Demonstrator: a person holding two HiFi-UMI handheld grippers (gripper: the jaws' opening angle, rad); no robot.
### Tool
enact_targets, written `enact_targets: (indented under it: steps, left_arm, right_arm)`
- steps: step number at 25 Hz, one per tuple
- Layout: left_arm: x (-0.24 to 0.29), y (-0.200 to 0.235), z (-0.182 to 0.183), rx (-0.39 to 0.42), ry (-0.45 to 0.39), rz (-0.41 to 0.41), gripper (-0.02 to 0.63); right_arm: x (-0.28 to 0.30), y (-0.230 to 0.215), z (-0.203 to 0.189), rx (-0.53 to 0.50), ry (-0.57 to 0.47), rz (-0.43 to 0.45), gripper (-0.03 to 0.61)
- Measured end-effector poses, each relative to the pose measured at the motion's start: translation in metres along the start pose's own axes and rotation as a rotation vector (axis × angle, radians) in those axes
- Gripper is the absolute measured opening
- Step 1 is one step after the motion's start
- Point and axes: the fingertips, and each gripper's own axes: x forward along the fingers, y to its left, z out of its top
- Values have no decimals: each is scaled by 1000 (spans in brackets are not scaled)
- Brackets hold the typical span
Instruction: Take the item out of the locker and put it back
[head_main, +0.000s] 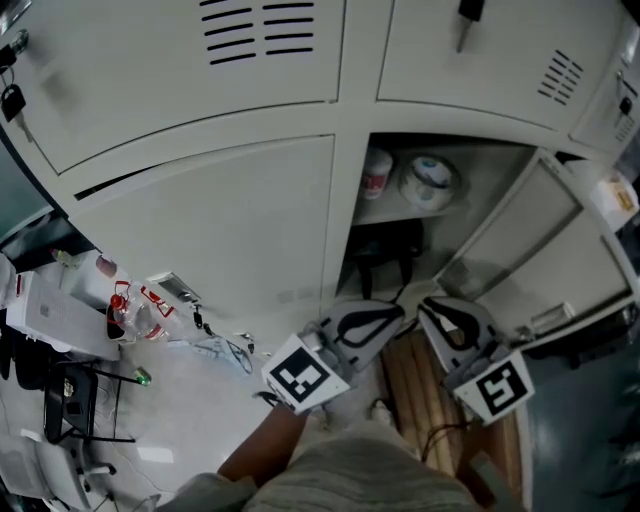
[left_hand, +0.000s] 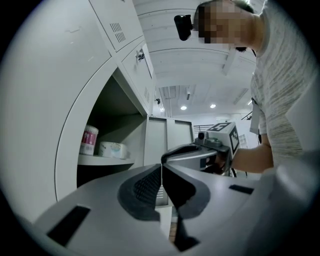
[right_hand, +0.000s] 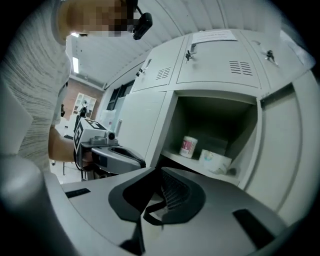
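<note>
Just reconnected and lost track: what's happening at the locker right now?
A person holds two grippers in front of the open locker. The left gripper and the right gripper are both shut with nothing between their jaws. A red-labelled cup and a roll sit on the locker shelf, untouched.

Pale grey sheet-metal locker (head_main: 250, 230), centre frame: paint showing smooth, satin. White red-printed cup (head_main: 377, 172), upper centre, gleaming glossy. Brown slatted boards (head_main: 420, 390), lower centre, reading as matt wood. Grey left gripper (left_hand: 161, 170) looking matt plastic, pads (left_hand: 149, 186) ribbed.
</note>
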Motion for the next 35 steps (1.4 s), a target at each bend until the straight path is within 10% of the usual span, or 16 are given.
enact_targets:
  steps: [7, 21, 35]
  left_arm:
    - [13, 9, 8, -44, -51, 59, 6]
    - [2, 17, 3, -48, -25, 151, 6]
    - [-8, 21, 11, -25, -5, 207, 6]
  right_arm:
    - [14, -32, 13, -107, 44, 6, 48]
    - [90, -78, 16, 152, -64, -58, 250]
    - [143, -115, 30, 359, -85, -177, 295]
